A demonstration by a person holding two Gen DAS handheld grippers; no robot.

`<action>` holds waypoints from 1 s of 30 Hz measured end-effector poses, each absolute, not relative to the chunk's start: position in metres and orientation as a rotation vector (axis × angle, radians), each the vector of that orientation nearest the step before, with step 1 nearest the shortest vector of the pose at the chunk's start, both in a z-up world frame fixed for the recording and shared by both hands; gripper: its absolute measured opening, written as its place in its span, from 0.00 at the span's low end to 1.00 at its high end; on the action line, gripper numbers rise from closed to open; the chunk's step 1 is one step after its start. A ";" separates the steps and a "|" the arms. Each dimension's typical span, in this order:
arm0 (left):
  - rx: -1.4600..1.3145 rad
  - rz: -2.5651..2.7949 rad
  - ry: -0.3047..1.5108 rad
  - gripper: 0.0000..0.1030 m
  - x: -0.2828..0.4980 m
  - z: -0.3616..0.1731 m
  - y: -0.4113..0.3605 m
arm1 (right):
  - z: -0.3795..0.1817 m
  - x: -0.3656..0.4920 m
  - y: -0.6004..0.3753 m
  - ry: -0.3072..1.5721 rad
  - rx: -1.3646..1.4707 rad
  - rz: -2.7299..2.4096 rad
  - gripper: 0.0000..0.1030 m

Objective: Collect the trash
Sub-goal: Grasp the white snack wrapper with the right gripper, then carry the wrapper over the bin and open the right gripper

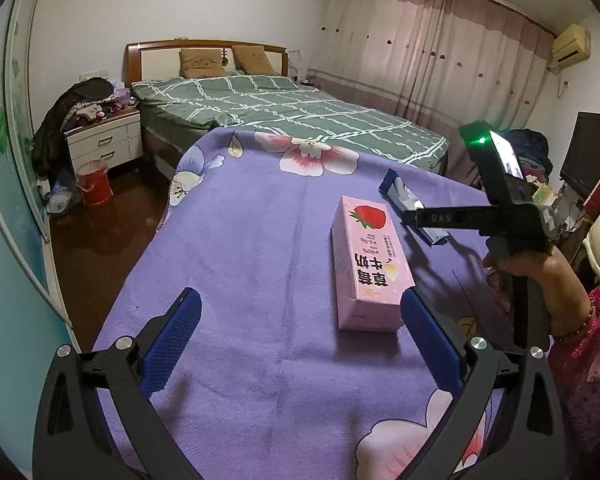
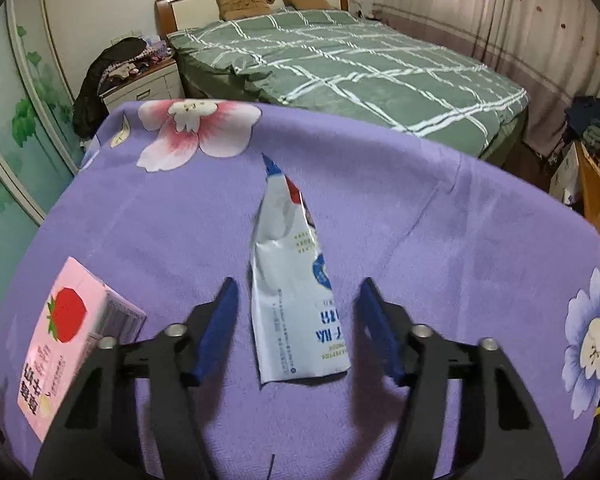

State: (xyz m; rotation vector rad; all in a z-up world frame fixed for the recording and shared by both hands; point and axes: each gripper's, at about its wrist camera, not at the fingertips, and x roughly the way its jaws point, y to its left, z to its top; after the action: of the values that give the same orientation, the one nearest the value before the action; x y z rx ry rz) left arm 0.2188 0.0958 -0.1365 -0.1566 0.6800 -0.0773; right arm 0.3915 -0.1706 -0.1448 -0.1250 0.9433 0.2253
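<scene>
A pink strawberry milk carton (image 1: 370,262) lies flat on the purple flowered cloth (image 1: 252,240). My left gripper (image 1: 300,300) is open and empty just short of it, its right finger beside the carton's near end. A flattened white and blue milk pouch (image 2: 294,280) lies on the cloth further right; it also shows in the left wrist view (image 1: 412,208). My right gripper (image 2: 298,292) is open, with its fingers either side of the pouch's near half, just above it. The carton also shows at the left of the right wrist view (image 2: 66,340).
A bed with a green checked cover (image 1: 300,112) stands beyond the clothed table. A white nightstand piled with clothes (image 1: 100,136) and a red bucket (image 1: 94,184) are at the left. Curtains, a dark screen (image 1: 592,152) and clutter are at the right.
</scene>
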 end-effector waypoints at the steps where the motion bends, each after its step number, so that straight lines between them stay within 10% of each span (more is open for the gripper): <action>1: -0.156 -0.079 0.680 0.95 0.219 -0.136 0.095 | -0.145 0.389 -0.172 0.939 -0.129 0.224 0.45; 30: -0.156 -0.081 0.672 0.95 0.218 -0.136 0.094 | -0.083 0.193 -0.404 0.717 0.145 -0.211 0.33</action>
State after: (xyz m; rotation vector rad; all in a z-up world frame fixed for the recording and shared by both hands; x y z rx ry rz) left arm 0.2177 0.0944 -0.1356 -0.1561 0.6721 -0.0809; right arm 0.1931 -0.4040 -0.0826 0.1451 0.7173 -0.2110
